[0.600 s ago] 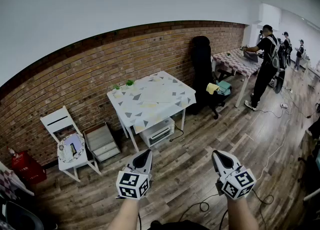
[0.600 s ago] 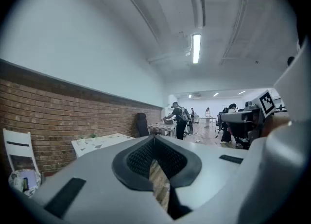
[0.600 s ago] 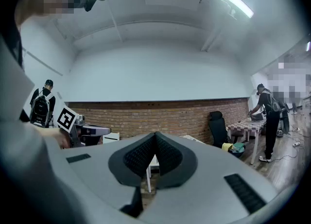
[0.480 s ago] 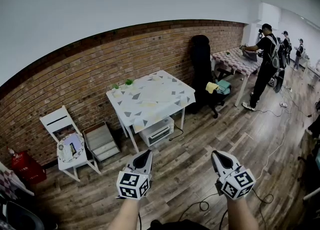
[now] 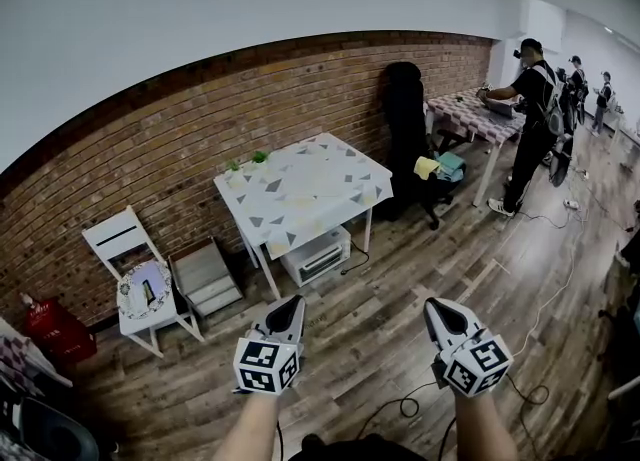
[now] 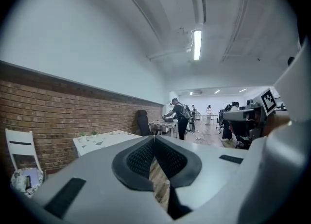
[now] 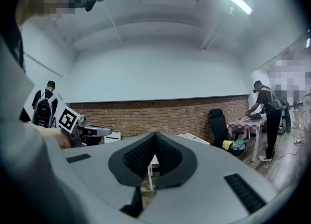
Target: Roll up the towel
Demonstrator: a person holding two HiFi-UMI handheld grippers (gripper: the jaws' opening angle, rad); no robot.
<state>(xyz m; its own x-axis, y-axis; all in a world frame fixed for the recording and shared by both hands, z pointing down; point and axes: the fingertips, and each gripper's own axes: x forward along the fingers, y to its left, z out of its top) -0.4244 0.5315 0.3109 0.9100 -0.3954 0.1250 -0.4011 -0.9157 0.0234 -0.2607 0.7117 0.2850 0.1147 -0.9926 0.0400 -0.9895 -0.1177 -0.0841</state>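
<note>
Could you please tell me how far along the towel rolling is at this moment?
Done: nothing visibly. In hand: nothing; the left gripper and right gripper are both shut and empty, held over the wooden floor, well short of the patterned table. A pale yellowish patch on it may be the towel, lying flat; I cannot be sure. Left: approach, grasp an edge, roll it up.

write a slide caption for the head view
Left gripper and right gripper, both shut and empty, held above the wooden plank floor, facing a white triangle-patterned table by the red brick wall.
</note>
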